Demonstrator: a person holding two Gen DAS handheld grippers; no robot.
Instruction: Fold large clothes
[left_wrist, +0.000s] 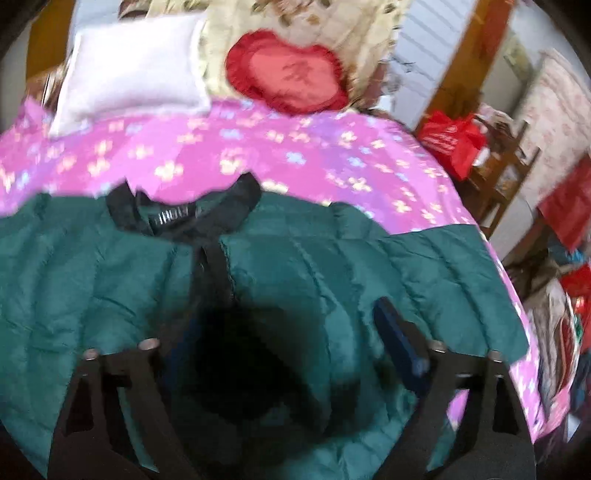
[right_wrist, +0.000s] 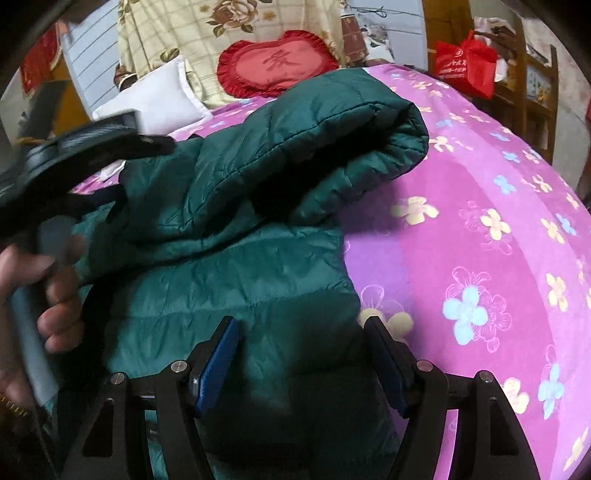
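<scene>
A dark green quilted jacket (left_wrist: 110, 266) with a black collar (left_wrist: 177, 210) lies front-up on a pink flowered bedspread (left_wrist: 295, 151). My left gripper (left_wrist: 284, 332) hovers open over the jacket's middle; its left finger is lost in dark blur. In the right wrist view one sleeve (right_wrist: 295, 147) of the jacket (right_wrist: 240, 295) is folded across the body. My right gripper (right_wrist: 299, 350) is open over the jacket's right edge, blue pads (right_wrist: 218, 362) apart and empty. The left gripper's body and the hand holding it show at the left of the right wrist view (right_wrist: 55, 184).
A white pillow (left_wrist: 136, 70), a red heart-shaped cushion (left_wrist: 288, 74) and a floral quilt (right_wrist: 229, 29) lie at the head of the bed. A red bag (right_wrist: 465, 62) sits on wooden furniture (right_wrist: 535, 85) to the right. The bed edge (left_wrist: 517, 302) drops off at right.
</scene>
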